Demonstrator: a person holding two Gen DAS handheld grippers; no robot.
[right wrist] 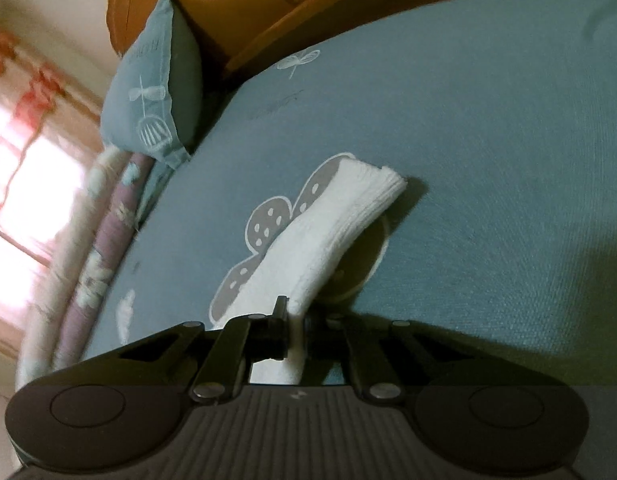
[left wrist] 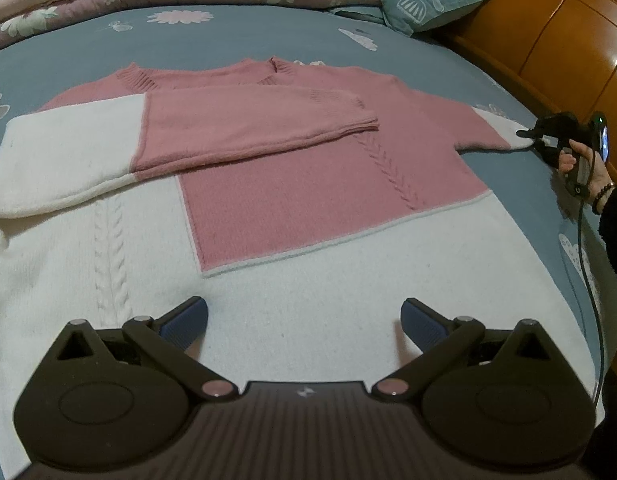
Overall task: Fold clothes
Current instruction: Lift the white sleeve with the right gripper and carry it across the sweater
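A: Sleeve point(left wrist: 504, 130) status? You've got the right gripper point(right wrist: 295, 322) on it?

B: Yes. Your right gripper is clamped on the white cuff point(right wrist: 340, 220) of that sleeve, pads pressing the knit. The cuff end sticks out past the fingers over the blue sheet point(right wrist: 488, 140).

A: And the left gripper point(left wrist: 304, 322)?

B: Jaws wide apart, nothing between them. It hovers over the white hem part at the near edge of the sweater point(left wrist: 308, 184).

A: Where's the sweater lying?

B: Flat on the bed, collar at the far side, hem toward you. The left sleeve point(left wrist: 156, 148) is already folded across the chest, running left to right. The right sleeve lies stretched out to the right, well clear of the body.

A: So which way does the fold go?

B: My read: the held sleeve's long axis runs left-right, and the body lies to the left of your right gripper. You'd carry the cuff leftward across the pink chest, on top of or beside the other sleeve. The right hand point(left wrist: 580, 160) is the one already there; the left is well apart from it, near the hem.

A: Risk?

B: Probably dragging the shoulder along if you pull low.
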